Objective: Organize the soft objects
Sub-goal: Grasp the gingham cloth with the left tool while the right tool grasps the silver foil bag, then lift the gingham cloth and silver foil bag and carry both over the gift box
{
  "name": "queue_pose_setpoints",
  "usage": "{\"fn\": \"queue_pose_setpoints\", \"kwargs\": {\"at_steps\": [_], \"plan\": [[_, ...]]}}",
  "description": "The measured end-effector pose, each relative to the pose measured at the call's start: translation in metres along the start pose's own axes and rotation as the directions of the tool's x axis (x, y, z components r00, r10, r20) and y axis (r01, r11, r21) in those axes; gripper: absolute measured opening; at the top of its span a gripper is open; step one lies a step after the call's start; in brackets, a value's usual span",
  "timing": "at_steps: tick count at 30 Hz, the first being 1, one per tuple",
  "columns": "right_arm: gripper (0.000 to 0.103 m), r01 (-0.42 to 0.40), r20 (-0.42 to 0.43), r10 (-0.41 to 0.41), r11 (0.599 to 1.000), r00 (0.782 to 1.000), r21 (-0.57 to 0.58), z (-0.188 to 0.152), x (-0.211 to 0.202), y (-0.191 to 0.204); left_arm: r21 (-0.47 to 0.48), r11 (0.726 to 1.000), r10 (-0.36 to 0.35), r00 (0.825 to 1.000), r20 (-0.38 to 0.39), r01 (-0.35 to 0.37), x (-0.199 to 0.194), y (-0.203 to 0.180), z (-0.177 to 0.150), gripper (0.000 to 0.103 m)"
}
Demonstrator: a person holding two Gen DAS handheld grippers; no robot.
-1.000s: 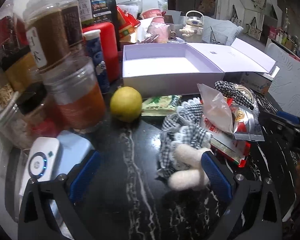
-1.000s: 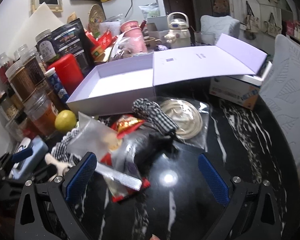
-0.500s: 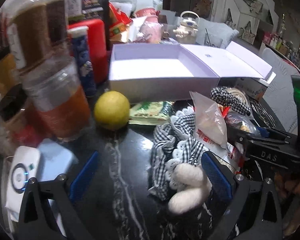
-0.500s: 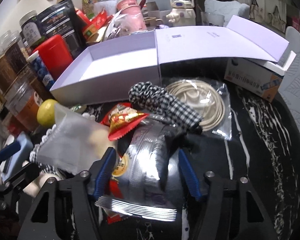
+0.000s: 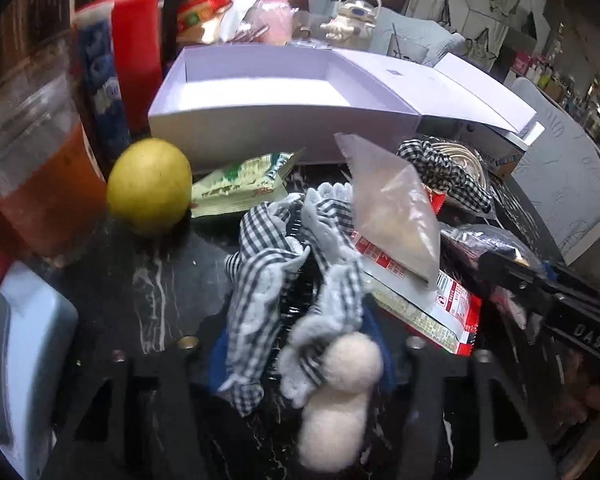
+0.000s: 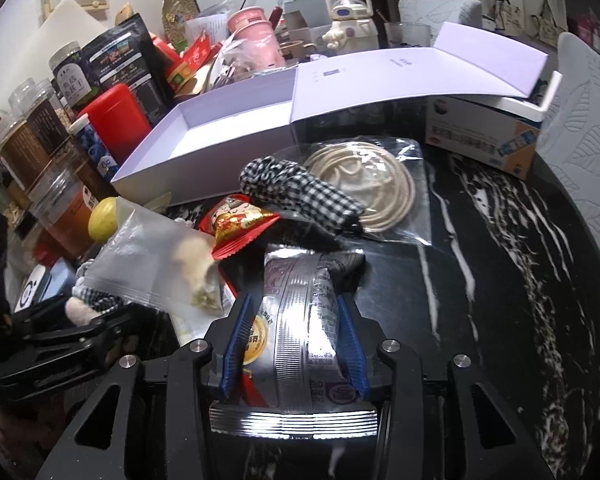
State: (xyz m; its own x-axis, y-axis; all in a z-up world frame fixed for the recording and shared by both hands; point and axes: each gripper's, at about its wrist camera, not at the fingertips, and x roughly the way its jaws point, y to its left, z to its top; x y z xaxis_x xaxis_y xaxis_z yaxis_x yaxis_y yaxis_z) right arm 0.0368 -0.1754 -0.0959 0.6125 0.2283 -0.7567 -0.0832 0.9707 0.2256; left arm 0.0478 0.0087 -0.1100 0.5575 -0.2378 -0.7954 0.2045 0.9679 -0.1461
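Observation:
My left gripper [image 5: 300,354] is shut on a black-and-white checked cloth with white felt balls [image 5: 296,280], which lies on the black marble table. My right gripper [image 6: 294,338] is shut on a silver foil snack packet [image 6: 304,320] in the middle of the pile. Around them lie a clear bag of pale bits [image 6: 160,268], a red snack packet [image 6: 236,226], a checked scrunchie [image 6: 296,194] and a bagged coil of cream cord [image 6: 364,184]. An open lilac box [image 6: 228,140] stands empty behind the pile; it also shows in the left wrist view [image 5: 260,96].
A lemon [image 5: 150,186], a green packet [image 5: 244,184], jars [image 6: 28,140], a red tin [image 6: 116,120] and a blue tube crowd the left. A white-and-blue device [image 5: 24,344] lies at front left. A carton [image 6: 484,136] sits under the box lid at right.
Both grippers moved forward into the pile and shut: the left on the checked cloth, the right on the silver packet.

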Motion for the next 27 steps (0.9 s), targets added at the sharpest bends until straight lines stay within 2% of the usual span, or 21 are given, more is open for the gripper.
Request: {"fn": "queue_pose_setpoints", "kwargs": {"at_steps": [9,16,20,22,25,27], "plan": [[0.041,0.008,0.013,-0.008,0.999,1.000,-0.037,-0.018,-0.015,0.001,0.033,0.999,0.041,0.999,0.008,-0.041,-0.033,-0.006,-0.027,0.048],[0.040,-0.011,-0.008,0.011,0.996,1.000,-0.086,-0.043,-0.032,0.006,0.040,0.999,0.017,1.000,-0.027,-0.016,-0.059,-0.004,-0.053,0.048],[0.041,-0.023,-0.031,0.020,0.993,0.999,-0.112,-0.053,-0.040,0.010,0.050,0.999,0.005,0.999,-0.049,-0.002,-0.061,-0.004,-0.061,0.048],[0.043,-0.017,-0.034,0.013,0.993,0.999,-0.119,-0.055,-0.040,0.011,0.046,0.999,0.005,0.997,-0.077,-0.002,-0.053,-0.003,-0.065,0.048],[0.052,0.006,-0.049,-0.013,0.992,0.999,-0.123,-0.057,-0.031,0.014,0.038,0.999,0.002,0.998,-0.067,0.000,-0.050,-0.002,-0.065,0.051],[0.052,0.018,-0.061,-0.025,0.993,0.998,-0.119,-0.057,-0.025,0.014,0.030,1.000,-0.005,0.998,-0.060,0.007,-0.049,-0.001,-0.064,0.051]]}}
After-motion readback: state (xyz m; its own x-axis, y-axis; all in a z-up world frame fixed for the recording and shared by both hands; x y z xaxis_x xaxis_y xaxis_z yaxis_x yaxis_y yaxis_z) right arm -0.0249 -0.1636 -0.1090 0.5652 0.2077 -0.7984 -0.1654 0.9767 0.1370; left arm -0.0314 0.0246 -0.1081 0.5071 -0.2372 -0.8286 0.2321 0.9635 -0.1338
